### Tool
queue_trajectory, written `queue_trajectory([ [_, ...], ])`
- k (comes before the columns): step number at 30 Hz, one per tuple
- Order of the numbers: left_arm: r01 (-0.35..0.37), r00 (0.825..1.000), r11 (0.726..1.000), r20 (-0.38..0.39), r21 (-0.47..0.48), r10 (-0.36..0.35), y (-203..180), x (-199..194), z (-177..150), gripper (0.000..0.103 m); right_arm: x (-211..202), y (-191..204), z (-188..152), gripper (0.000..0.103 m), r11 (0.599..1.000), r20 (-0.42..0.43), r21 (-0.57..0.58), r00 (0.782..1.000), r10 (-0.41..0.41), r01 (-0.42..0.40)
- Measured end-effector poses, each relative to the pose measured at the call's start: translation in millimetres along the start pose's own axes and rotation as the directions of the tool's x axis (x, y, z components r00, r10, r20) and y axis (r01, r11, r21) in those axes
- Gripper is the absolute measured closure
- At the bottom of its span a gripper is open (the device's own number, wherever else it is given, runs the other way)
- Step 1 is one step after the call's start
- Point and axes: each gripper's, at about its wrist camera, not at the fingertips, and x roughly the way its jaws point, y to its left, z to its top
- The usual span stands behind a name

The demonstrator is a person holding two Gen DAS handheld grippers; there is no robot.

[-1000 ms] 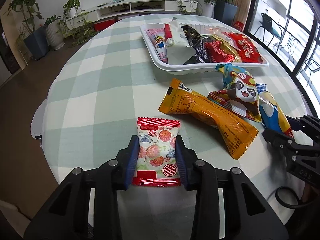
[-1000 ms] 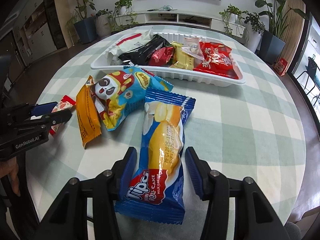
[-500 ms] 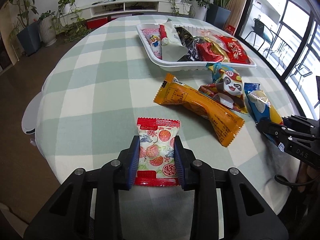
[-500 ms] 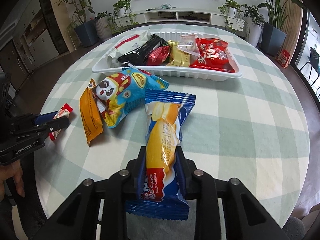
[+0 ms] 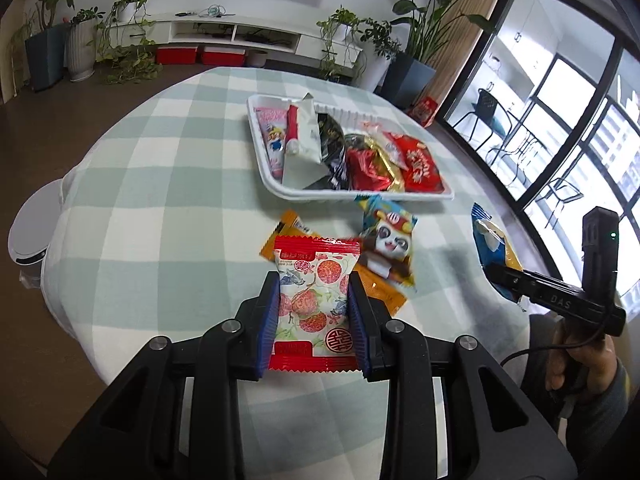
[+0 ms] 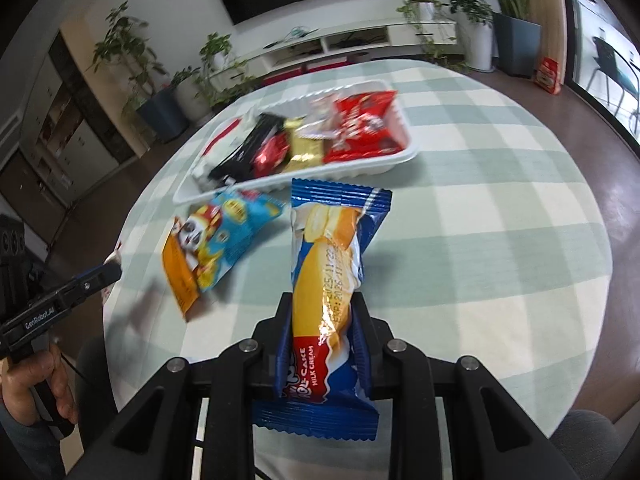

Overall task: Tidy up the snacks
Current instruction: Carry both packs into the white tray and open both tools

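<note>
Two snacks are gripped, one per gripper. Left gripper [image 5: 314, 304] is clamped on the red-and-white fruit pack [image 5: 314, 304], pads squeezing both sides, pack off the table [image 5: 168, 184]. Right gripper [image 6: 322, 336] is clamped on the blue roll-cake pack [image 6: 328, 276], which sticks forward past the fingers and is clear of the checked cloth. Panda pack [image 6: 220, 236] lies on the table, overlapping the orange pack [image 6: 180, 276], both just in front of the white tray [image 6: 404, 152]. Tray sits further back, mid-table, filled with red, black, gold and white packets. In the left view a hand [image 5: 580, 364] holds the right gripper's handle at the right edge; in the right view a hand [image 6: 36, 384] holds the left one at the left edge.
</note>
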Motion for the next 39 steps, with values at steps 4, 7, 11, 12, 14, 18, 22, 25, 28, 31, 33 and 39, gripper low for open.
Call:
queue_trajectory([
  [4,0.013,0.999,1.000,0.032,-0.009,-0.013,1.6,-5.1,18.4,0.074,-15.6,-22.7,18.1,0.074,0.999,0.048,0.037,0.998,-0.038,0.036],
  [7,0.017,0.998,1.000,0.061,0.004,-0.017,-1.0,-8.9,39.8,0.074,-27.6,-34.3,35.0,0.074,0.997,0.083,0.052,0.995,-0.057,0.053],
  [11,0.027,0.994,0.999,0.107,0.032,-0.030,-11.2,-11.0,78.6,0.074,-38.6,-33.5,63.2,0.074,0.998,0.129,0.034,0.990,-0.063,0.059],
  [12,0.027,0.992,0.999,0.119,0.046,-0.033,-15.7,-10.6,89.7,0.074,-41.6,-29.5,73.0,0.074,0.998,0.145,0.020,0.988,-0.060,0.058],
  [14,0.029,0.991,0.998,0.132,0.064,-0.038,-23.2,-7.4,109.9,0.074,-46.2,-20.1,90.9,0.074,0.998,0.175,-0.009,0.983,-0.052,0.055],
  [18,0.034,0.989,0.994,0.138,0.101,-0.048,-39.0,6.1,146.1,0.074,-46.5,2.0,124.7,0.074,0.997,0.219,-0.068,0.975,-0.024,0.039],
  [22,0.037,0.992,0.991,0.117,0.129,-0.053,-51.3,30.3,171.4,0.074,-29.2,24.7,154.3,0.074,0.993,0.221,-0.114,0.975,0.022,0.003],
  [25,0.038,0.994,0.990,0.095,0.139,-0.051,-55.0,54.9,182.1,0.074,-7.3,39.5,166.7,0.074,0.990,0.194,-0.142,0.980,0.047,-0.019],
  [28,0.024,0.997,0.989,0.062,0.147,-0.034,-53.0,84.0,184.9,0.074,19.0,50.3,172.4,0.074,0.986,0.150,-0.164,0.988,0.046,-0.021],
  [31,0.017,0.999,0.989,0.028,0.144,-0.021,-45.2,112.7,181.3,0.073,48.0,57.2,176.8,0.074,0.982,0.104,-0.190,0.994,0.030,-0.010],
  [33,0.013,1.000,0.991,0.011,0.135,-0.014,-40.4,127.8,179.0,0.073,67.5,58.2,179.5,0.074,0.980,0.065,-0.197,0.998,0.017,-0.004],
  [39,0.004,1.000,0.991,-0.022,0.135,-0.001,-32.8,163.4,174.2,0.073,115.7,58.2,174.5,0.074,0.977,-0.026,-0.214,0.999,-0.019,0.013],
])
